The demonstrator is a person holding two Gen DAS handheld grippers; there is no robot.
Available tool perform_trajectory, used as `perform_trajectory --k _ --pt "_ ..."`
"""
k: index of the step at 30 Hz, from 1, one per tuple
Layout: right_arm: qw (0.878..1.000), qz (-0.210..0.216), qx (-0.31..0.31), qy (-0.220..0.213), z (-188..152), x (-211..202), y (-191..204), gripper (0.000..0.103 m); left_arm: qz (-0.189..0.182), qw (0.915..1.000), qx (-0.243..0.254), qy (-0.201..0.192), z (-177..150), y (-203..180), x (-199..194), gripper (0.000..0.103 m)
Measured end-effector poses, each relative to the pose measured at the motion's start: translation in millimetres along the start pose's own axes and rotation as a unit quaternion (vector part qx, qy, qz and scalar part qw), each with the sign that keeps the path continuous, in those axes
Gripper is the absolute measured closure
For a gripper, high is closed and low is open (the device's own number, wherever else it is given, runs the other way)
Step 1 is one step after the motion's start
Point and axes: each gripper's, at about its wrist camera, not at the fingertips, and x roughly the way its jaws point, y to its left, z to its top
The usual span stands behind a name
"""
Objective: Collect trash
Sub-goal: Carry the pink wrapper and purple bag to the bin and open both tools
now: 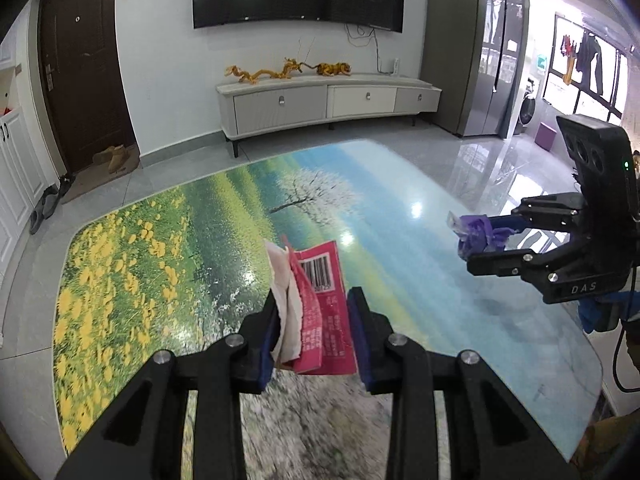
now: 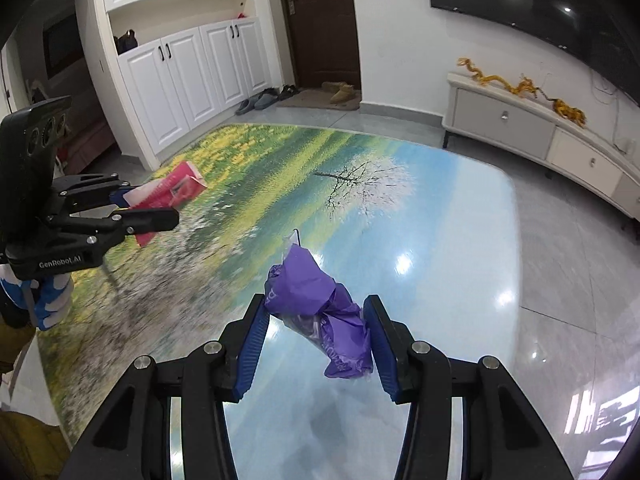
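Observation:
A pink wrapper (image 1: 328, 320) with a barcode, together with a scrap of white tissue (image 1: 280, 276), stands upright between the blue pads of my left gripper (image 1: 314, 300), which is shut on them above the table. In the right wrist view the same pink wrapper (image 2: 184, 188) pokes out of the left gripper (image 2: 152, 204) at far left. My right gripper (image 2: 316, 304) is shut on a crumpled purple wrapper (image 2: 308, 288), lifted off the table; in the left wrist view the right gripper (image 1: 480, 240) holds the purple wrapper (image 1: 476, 232) at right.
Below both grippers lies a glossy table top (image 1: 160, 240) printed with a meadow and a tree (image 2: 440, 240). Beyond it are the grey tiled floor, a low TV cabinet (image 1: 320, 104), a dark door (image 2: 320, 20), white cupboards (image 2: 192, 72) and shoes (image 2: 260, 100).

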Motion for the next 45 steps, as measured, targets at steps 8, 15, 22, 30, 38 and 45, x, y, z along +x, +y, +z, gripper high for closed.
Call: perform_trajectory --k 8,15,22,30,38,45 --pt "0.998 -0.025 0.01 -0.058 -23.1 -82.9 20.4 0.057 0.001 0.999 0.011 -0.043 -2.3 -26.8 -61.0 0.072" --pt "0.993 -0.054 0.03 -0.105 -50.0 -144.6 21.5 0.057 -0.007 0.9972 0.028 -0.07 -2.0 -60.3 -96.5 0.072" --pt "0.984 -0.091 0.077 -0.131 -87.4 -187.4 -7.0 0.057 -0.041 0.9952 0.048 -0.074 13.8 -106.5 -97.1 0.072" --pt "0.964 -0.148 0.161 -0.153 -146.1 -224.5 -68.8 0.057 -0.086 0.9913 0.084 -0.052 38.5 -174.6 -63.8 0.072" --pt "0.941 -0.172 0.256 -0.139 -203.5 -218.9 -137.0 0.056 -0.141 0.982 0.125 0.0 60.9 -258.1 0.6 0.072" --pt "0.924 -0.159 0.332 -0.103 -253.6 -188.1 -194.5 0.055 -0.183 0.969 0.155 0.059 68.8 -337.3 69.7 0.07"
